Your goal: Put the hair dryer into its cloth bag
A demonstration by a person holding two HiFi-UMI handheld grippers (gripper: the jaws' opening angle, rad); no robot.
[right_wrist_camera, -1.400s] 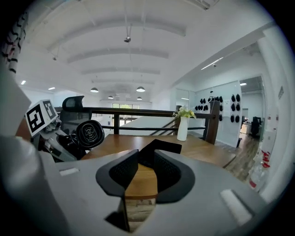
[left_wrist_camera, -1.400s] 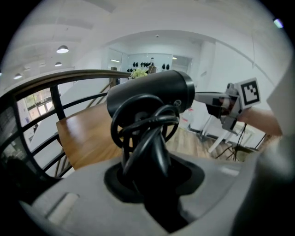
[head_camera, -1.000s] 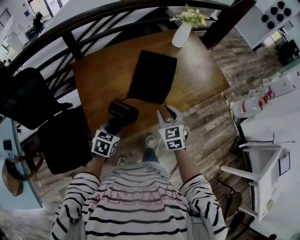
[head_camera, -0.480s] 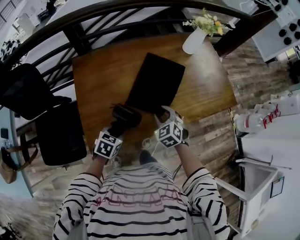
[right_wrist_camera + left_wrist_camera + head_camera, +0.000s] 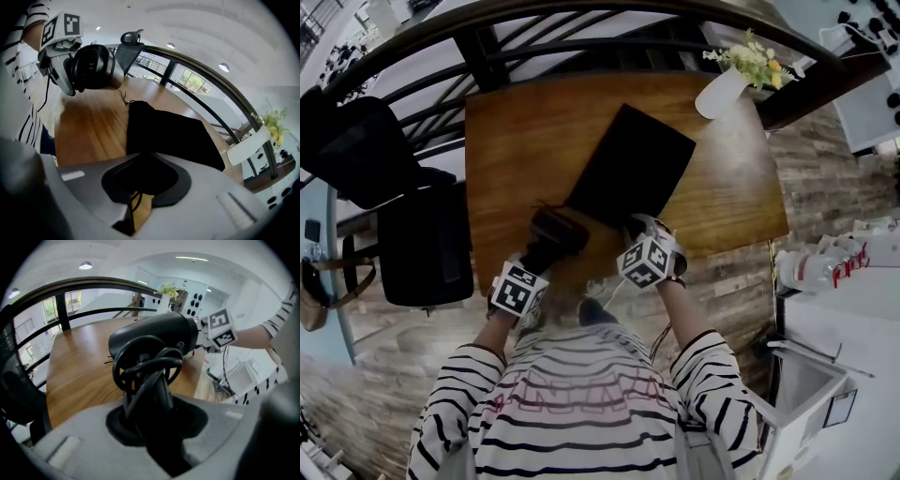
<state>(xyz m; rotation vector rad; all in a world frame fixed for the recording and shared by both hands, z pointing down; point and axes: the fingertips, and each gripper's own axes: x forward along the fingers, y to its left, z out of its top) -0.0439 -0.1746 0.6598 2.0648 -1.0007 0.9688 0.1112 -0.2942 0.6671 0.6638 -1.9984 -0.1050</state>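
1. Black chair [image 5: 427, 246], at the left edge of the head view, just beside the table. A second black chair [image 5: 356, 150] stands above it at upper left.
2. Brown rectangular wooden table [image 5: 511, 141], in the centre of the frame. A curved dark metal railing [image 5: 534, 14] runs along the top.
3. Left gripper [image 5: 540, 261], grey with a black-and-white marker cube, at lower centre-left over the table's near edge. Its jaws are clamped on the handle of the hair dryer.
4. Black hair dryer [image 5: 558, 232], with its cord coiled in loops round the handle. It is held over the near part of the table, just left of the bag's near corner and outside the bag. Whether it touches the wood cannot be told.
5. Black-and-white striped long-sleeved top [image 5: 581, 412], at bottom centre. An arm reaches up to each gripper.
6. Flat black rectangular cloth bag [image 5: 633, 167], lying on the table at centre and set diagonally. Its near end faces the grippers, with a thin drawstring trailing there.
7. Right gripper [image 5: 636, 230], the same make, at lower centre-right at the bag's near edge. Its jaws have just been closing and now pinch the bag's near hem, with black fabric and the drawstring between them.
8. White vase of yellow and white flowers [image 5: 720, 94], at upper right on the table's far corner, well apart from the bag.
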